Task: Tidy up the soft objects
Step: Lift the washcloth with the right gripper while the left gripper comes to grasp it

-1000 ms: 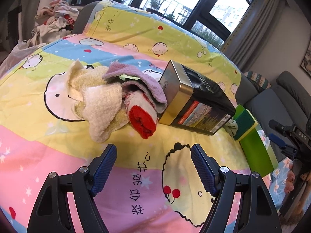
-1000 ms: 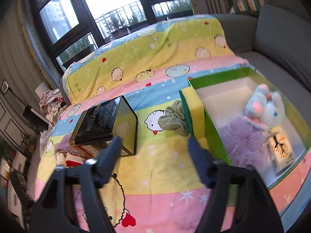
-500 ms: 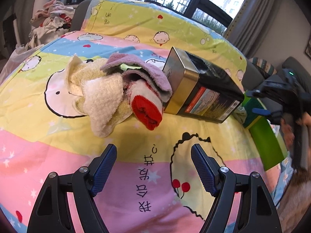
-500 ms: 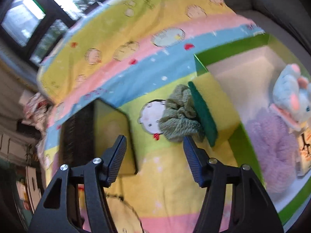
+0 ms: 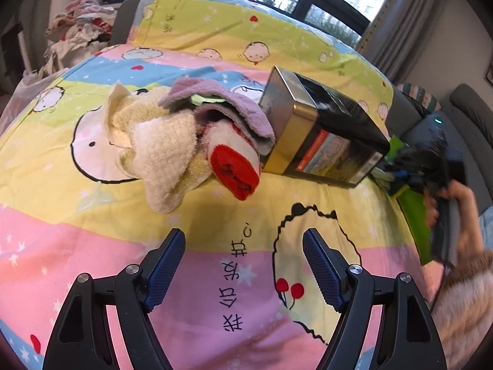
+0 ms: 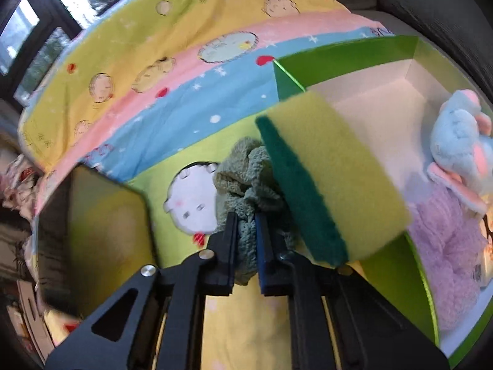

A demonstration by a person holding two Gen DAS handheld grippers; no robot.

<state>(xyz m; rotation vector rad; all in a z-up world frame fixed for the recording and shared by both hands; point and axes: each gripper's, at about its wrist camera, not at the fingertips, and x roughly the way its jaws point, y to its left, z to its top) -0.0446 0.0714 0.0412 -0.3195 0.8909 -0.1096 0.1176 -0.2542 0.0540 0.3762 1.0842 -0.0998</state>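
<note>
In the right wrist view my right gripper (image 6: pixel 246 219) is shut on a crumpled grey-green cloth (image 6: pixel 243 178) lying on the cartoon bedspread. A yellow sponge with a dark green scouring side (image 6: pixel 326 182) leans over the near wall of the green box (image 6: pixel 339 55), just right of the cloth. Inside the box sit a pale blue plush toy (image 6: pixel 459 141) and a lilac fluffy cloth (image 6: pixel 446 246). In the left wrist view my left gripper (image 5: pixel 243 243) hangs open over the bedspread, nothing between its fingers. Ahead of it lies a heap of towels (image 5: pixel 185 138): cream, lilac and red-edged white.
A dark metal tin (image 5: pixel 320 132) lies on its side against the towel heap; its gold end (image 6: pixel 101 231) shows at the left of the right wrist view. A person's hand (image 5: pixel 456 203) holds the right gripper at the bed's right edge. Laundry (image 5: pixel 80 34) is piled beyond the bed.
My right gripper came down and forward to the grey-green cloth and shut on it. The left gripper stayed open in place, tilting slightly.
</note>
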